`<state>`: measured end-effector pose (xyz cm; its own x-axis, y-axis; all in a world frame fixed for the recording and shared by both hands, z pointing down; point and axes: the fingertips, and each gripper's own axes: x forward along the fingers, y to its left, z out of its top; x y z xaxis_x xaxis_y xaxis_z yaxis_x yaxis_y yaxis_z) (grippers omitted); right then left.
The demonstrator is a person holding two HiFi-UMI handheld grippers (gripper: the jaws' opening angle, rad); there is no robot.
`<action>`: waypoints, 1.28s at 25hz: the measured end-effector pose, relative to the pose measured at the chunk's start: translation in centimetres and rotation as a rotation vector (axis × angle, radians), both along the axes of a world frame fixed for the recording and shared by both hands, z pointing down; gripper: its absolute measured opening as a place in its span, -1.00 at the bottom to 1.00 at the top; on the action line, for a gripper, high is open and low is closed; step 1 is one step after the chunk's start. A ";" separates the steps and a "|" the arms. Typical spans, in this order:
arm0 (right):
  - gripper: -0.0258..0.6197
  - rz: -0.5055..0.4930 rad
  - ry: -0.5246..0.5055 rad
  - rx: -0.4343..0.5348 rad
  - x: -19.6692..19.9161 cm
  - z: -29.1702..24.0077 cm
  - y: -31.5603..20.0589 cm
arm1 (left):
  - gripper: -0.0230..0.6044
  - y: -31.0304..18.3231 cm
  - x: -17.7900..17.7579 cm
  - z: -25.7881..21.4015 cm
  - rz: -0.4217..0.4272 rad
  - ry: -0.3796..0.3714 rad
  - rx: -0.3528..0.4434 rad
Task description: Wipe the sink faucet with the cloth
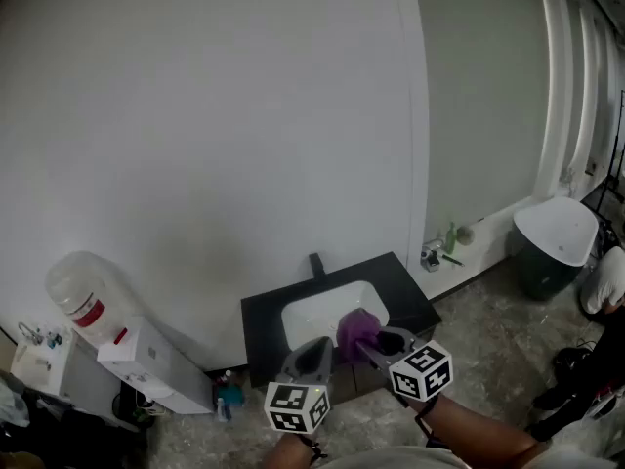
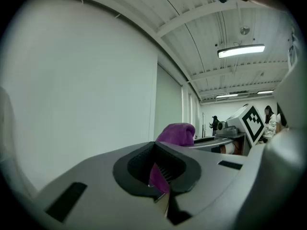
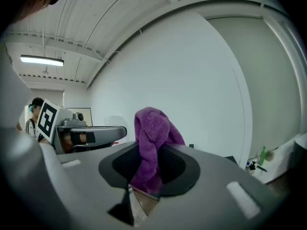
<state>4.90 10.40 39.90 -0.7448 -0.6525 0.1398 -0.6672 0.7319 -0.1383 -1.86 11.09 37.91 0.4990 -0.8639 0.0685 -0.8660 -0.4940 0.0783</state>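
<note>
Your right gripper point(image 1: 389, 340) and left gripper point(image 1: 311, 352) are both clamped on the purple cloth point(image 1: 357, 328), above the sink point(image 1: 312, 316). Wiping seems not yet begun; next, carry the cloth back to the faucet point(image 1: 316, 263).

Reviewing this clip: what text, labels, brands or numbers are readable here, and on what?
None can be read.
Red label on the water jug: too small to read.
Left gripper and right gripper cubes: black-and-white square patterns, no letters.
Green bottle: too small to read.
</note>
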 end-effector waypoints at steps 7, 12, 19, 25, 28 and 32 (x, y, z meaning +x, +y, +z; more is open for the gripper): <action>-0.62 -0.001 -0.004 0.007 -0.3 -0.4 0.4 | -0.91 0.3 -0.2 -0.1 0.002 0.005 -0.001; -0.62 0.004 -0.007 0.003 0.0 -0.2 0.5 | -0.91 0.4 -0.1 0.0 0.003 0.009 -0.006; -0.62 0.005 -0.004 -0.002 -0.2 -0.3 0.5 | -0.91 0.3 -0.2 0.0 0.006 0.010 -0.012; -0.62 0.007 -0.005 -0.008 0.3 -0.1 0.5 | -0.91 0.2 0.2 0.2 0.007 0.014 -0.019; -0.61 -0.011 -0.001 -0.016 -0.1 0.2 0.7 | -0.91 0.3 0.0 0.5 0.010 0.019 -0.027; -0.61 -0.010 -0.007 -0.015 -0.9 0.4 0.7 | -0.91 0.3 -0.8 1.1 0.014 0.019 -0.036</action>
<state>4.03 11.12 40.34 -0.7522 -0.6430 0.1443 -0.6589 0.7364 -0.1534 -2.66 11.36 39.02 0.5128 -0.8539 0.0894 -0.8570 -0.5029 0.1122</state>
